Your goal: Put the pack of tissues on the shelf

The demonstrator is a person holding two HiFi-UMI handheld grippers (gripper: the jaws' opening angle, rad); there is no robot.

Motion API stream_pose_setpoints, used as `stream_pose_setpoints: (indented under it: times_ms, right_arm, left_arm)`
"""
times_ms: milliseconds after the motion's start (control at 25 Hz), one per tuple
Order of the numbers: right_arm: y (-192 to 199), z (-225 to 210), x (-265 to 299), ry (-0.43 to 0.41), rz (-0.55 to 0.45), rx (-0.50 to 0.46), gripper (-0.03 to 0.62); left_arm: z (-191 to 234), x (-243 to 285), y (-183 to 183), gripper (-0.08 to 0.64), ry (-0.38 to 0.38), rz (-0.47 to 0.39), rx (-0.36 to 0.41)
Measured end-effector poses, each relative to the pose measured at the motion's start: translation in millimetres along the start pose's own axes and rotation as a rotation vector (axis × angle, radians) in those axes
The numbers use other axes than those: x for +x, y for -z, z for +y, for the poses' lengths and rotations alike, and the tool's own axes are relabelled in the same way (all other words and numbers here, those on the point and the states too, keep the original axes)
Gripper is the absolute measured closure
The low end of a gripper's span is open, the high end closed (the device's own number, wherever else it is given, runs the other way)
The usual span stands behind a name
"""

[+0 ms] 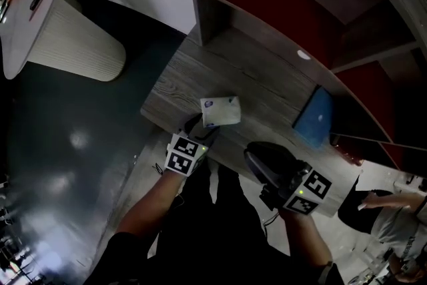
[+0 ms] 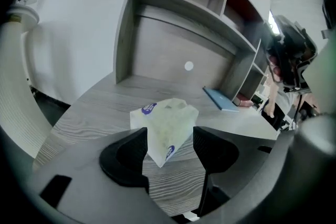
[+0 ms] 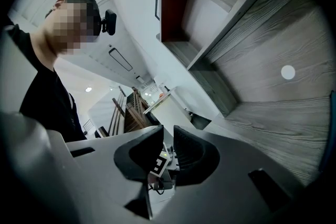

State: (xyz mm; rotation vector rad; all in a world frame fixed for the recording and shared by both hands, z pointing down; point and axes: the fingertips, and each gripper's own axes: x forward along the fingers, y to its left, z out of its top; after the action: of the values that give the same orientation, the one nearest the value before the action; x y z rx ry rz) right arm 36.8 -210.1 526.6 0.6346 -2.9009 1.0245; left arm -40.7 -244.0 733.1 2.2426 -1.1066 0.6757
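Left gripper view: pack of tissues (image 2: pixel 167 115) on desk (image 2: pixel 100 107), inside wide left hand-held gripper (image 2: pixel 169 137)

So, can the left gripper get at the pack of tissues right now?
Probably yes: the left gripper holds its jaws open either side of the pack of tissues on the desk, nothing in the way.

A small pack of tissues (image 1: pixel 220 111) is lying on a grey wood-grain desktop (image 1: pixel 267 87), near the front edge. It is showing a pale, slightly crinkled plastic wrap with blue oval labels, and in the left gripper view one corner of it (image 2: pixel 167 123) is pointing toward the camera. The shelf (image 1: pixel 267 10) – grey boards with dark red back panels – is rising behind the desktop, well apart from the pack.
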Motion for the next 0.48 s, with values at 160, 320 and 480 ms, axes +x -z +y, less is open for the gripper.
stream_pose_setpoints:
  times_ms: [160,320,480]
  right_arm:
    - [-5.4,3.7,-5.5,0.006,0.004,-0.017,0.571]
    - [-19.1,9.3,-10.6,0.016,-0.017,-0.037,0.571]
    - [-32.5,17.1,-17.4,0.026,-0.034,-0.052,0.571]
  left_arm:
    - [-0.3,11.1,9.8,0.296,-0.023,0.070,0.016]
    - [3.6,11.5,12.5,0.398,-0.049,0.087,0.030]
    - [6.1,7.4,8.8,0.502,-0.053,0.089,0.020]
